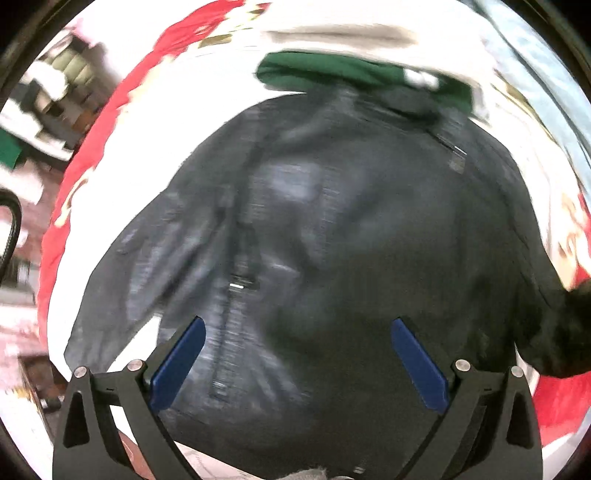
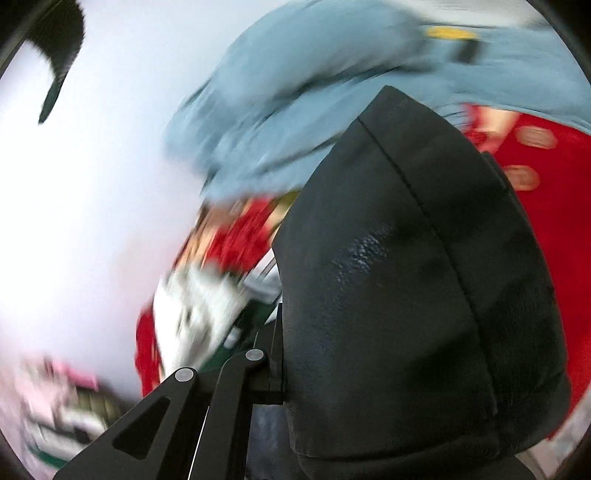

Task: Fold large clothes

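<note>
A large black jacket point(image 1: 332, 221) with a zipper lies spread on a white and red patterned cover point(image 1: 122, 122). My left gripper point(image 1: 297, 354) is open just above its lower part, blue pads point(image 1: 177, 363) wide apart and empty. In the right wrist view, black jacket fabric point(image 2: 406, 295) fills the space in front of my right gripper point(image 2: 295, 369) and hides its fingers. The fabric seems held and lifted. The view is blurred by motion.
A green garment point(image 1: 325, 72) and a white one point(image 1: 369, 33) lie beyond the jacket. A light blue garment point(image 2: 332, 92) lies further off on the red and white cover point(image 2: 554, 221). Room clutter point(image 1: 48, 92) shows at the left.
</note>
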`<state>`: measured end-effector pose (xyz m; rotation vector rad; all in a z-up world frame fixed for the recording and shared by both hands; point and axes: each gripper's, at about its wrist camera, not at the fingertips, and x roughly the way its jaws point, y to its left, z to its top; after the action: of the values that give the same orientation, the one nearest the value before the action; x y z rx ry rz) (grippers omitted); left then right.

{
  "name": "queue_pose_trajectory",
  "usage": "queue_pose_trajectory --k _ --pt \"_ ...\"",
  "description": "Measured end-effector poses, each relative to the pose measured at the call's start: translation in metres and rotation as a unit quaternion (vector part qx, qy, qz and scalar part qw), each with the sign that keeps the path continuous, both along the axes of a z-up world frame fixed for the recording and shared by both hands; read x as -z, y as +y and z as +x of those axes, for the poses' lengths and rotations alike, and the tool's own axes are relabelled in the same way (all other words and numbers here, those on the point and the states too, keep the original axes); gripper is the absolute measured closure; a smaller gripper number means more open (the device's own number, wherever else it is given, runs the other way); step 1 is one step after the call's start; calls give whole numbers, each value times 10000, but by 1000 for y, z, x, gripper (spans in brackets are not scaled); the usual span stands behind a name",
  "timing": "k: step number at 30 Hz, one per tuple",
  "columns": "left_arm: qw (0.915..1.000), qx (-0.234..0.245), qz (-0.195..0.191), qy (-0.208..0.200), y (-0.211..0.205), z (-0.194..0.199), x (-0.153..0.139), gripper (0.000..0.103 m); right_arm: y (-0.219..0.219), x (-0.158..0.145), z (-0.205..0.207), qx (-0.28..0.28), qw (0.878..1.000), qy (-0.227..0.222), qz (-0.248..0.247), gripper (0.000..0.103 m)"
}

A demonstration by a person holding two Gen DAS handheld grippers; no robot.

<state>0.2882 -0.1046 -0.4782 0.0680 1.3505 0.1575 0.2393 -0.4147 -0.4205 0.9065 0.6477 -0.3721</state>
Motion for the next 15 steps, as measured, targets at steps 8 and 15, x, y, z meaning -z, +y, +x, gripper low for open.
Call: queue_pose_trajectory --k 8,15 --pt "9931 -1109 348 182 133 1 34 0 243 99 162 -2962 9361 1524 -1132 98" --pt "9875 -1495 272 408 209 -20 46 0 379 181 177 -4666 8270 2664 -1654 61"
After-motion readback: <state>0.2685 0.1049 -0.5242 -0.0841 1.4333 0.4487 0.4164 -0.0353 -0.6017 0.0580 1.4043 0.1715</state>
